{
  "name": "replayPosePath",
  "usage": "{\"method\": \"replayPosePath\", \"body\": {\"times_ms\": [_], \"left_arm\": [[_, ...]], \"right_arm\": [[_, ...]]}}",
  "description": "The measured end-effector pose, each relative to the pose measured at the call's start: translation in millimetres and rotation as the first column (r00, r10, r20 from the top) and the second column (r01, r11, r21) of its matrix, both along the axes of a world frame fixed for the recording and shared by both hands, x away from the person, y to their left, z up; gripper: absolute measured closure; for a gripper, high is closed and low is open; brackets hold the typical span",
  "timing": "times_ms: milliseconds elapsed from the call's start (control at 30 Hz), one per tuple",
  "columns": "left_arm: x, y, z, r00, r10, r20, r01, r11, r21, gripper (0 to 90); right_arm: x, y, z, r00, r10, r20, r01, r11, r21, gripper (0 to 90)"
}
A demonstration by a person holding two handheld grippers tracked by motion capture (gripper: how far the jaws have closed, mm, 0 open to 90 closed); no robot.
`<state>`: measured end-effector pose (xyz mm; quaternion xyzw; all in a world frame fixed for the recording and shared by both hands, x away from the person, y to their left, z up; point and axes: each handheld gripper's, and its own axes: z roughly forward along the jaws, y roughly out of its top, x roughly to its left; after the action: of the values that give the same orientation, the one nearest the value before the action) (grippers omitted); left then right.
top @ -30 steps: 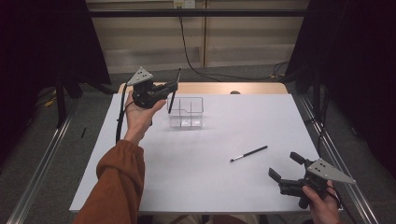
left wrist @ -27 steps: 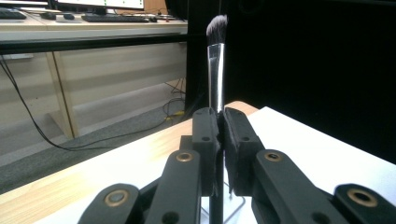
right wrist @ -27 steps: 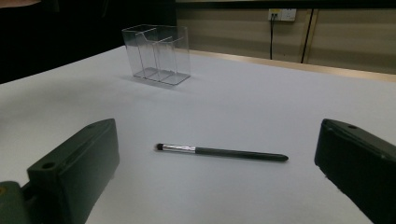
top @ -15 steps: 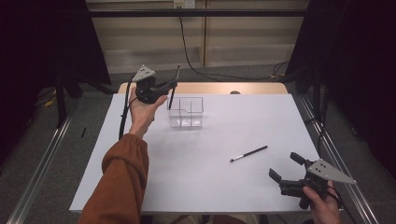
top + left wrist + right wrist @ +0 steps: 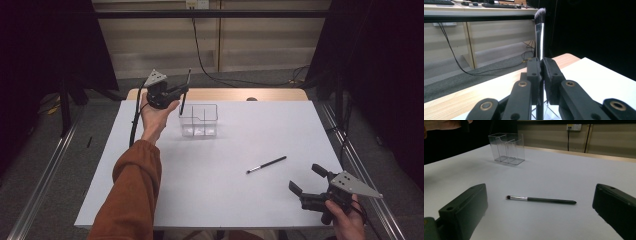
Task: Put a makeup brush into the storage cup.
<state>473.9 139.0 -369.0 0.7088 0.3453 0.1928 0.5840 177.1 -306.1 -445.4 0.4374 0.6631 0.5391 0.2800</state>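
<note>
The left gripper (image 5: 175,93) squeezes a big brush (image 5: 185,90) tight, bristles up, so its handle can drop straight into the clear box (image 5: 199,120) just below, at 12 o'clock on the white table (image 5: 225,195). The right gripper (image 5: 307,181) waits at 4 o'clock, jaws wide. A small brush (image 5: 541,199) lies flat in front of it, easy to grab. Dark curtains hang at both sides, and a cable runs down the far wall.

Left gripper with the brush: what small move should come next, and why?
Probably lower it a little, straight down, then open. The left gripper is shut on the makeup brush, held upright with bristles up, and its lower end seems to hang at the clear organizer's left rim, not yet inside. The right gripper waits open near the second brush.
</note>
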Motion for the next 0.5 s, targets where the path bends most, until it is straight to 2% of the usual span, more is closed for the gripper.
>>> {"method": "replayPosePath", "body": {"times_ms": [233, 333, 500], "left_arm": [[-0.4, -3.4, -7.2, 1.0000, -0.003, 0.000, 0.003, 0.9999, 0.017, 83.9], [-1.0, -4.4, -11.4, 1.0000, -0.009, 0.000, 0.009, 0.9990, 0.044, 83.9], [-1.8, -4.5, -18.4, 0.9997, -0.018, -0.018, 0.019, 0.9995, 0.027, 83.9]], "right_arm": [[-0.2, -0.8, -0.3, 1.0000, -0.002, 0.002, 0.002, 1.000, -0.004, 0.0], [-0.6, -1.0, -0.6, 1.0000, -0.003, -0.001, 0.003, 1.000, -0.005, 0.0], [-1.1, -0.7, -0.4, 1.0000, -0.003, -0.003, 0.003, 1.000, -0.002, 0.0]]}}
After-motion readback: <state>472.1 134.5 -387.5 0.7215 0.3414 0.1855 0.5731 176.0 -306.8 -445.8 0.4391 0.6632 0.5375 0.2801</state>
